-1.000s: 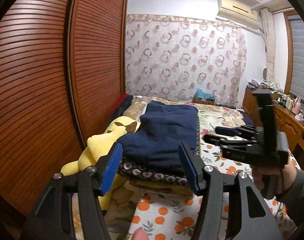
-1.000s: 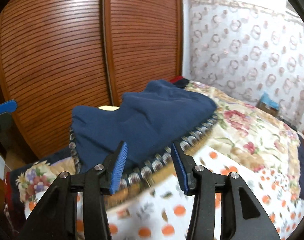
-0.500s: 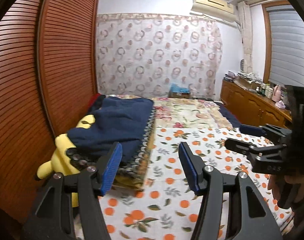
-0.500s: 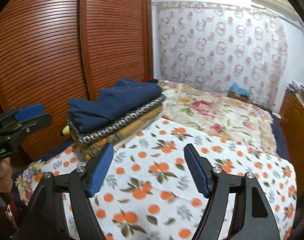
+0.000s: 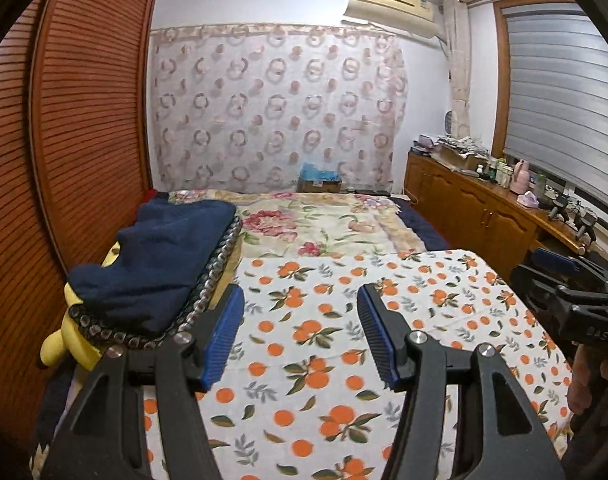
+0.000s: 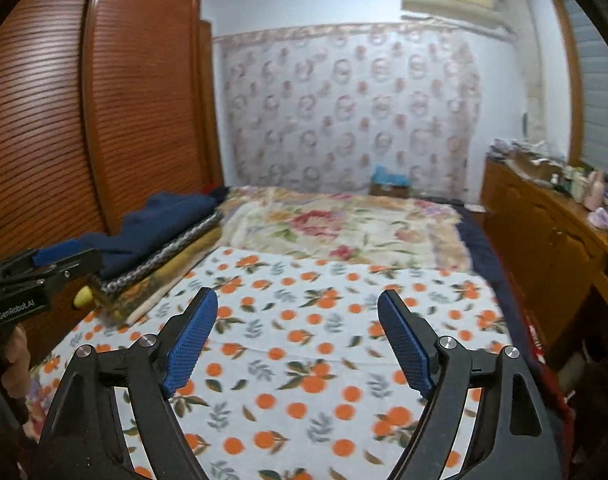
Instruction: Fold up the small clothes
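A white cloth with an orange-fruit print lies flat on the bed, also in the right wrist view. My left gripper is open and empty above its near part. My right gripper is open wide and empty above the same cloth. Each gripper shows at the edge of the other's view: the right one, the left one. A folded dark blue garment tops a stack of folded fabrics at the bed's left side.
A yellow plush toy sticks out under the stack. A slatted wooden wardrobe runs along the left. A floral blanket covers the far bed. A wooden sideboard with bottles stands on the right under the window.
Both grippers have swung right, away from the blue stack, and now face the orange-print cloth. The right gripper has opened wider.
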Motion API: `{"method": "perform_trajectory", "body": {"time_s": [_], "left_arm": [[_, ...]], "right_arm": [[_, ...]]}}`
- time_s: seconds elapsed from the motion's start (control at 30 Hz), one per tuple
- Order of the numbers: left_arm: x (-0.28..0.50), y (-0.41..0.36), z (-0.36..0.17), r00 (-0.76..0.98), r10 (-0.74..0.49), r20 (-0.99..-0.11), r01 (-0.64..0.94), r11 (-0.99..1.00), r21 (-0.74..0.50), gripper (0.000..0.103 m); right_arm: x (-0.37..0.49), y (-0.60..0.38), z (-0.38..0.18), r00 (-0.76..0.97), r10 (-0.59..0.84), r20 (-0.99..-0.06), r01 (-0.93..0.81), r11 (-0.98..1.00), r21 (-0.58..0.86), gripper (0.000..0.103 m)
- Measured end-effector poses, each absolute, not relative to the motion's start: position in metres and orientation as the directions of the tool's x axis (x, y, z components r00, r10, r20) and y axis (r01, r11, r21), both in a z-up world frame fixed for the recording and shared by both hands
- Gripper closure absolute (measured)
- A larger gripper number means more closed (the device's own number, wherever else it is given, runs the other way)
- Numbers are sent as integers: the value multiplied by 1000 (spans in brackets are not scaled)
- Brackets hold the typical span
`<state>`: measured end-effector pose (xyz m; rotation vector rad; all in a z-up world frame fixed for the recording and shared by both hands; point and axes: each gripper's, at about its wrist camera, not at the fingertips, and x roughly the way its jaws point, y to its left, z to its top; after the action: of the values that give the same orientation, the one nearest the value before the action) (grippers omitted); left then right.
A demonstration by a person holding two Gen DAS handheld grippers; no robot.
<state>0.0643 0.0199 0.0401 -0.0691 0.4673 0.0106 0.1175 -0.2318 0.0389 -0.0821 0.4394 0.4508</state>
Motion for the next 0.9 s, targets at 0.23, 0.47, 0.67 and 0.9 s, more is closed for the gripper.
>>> {"method": "perform_trajectory", "body": {"time_s": [0.23, 0.47, 0.67, 0.9], "left_arm": [[62, 7, 65, 907, -21, -422, -5, 998, -62, 45], [57, -2, 77, 912, -26, -410, 7, 999, -47, 45], [59, -7, 77, 911, -25, -411, 5, 999, -50, 45], [59, -6, 77, 911, -27, -411, 7, 999, -49, 45]], "right_arm": [[102, -260, 58, 861, 347, -371, -368, 930, 16, 19], [94, -271, 66, 878, 332, -344, -347, 938, 18, 19], [93, -271, 66, 886, 317, -338, -333, 943, 10, 19], [92, -270, 66, 890, 307, -336, -323, 946, 8, 19]]}}
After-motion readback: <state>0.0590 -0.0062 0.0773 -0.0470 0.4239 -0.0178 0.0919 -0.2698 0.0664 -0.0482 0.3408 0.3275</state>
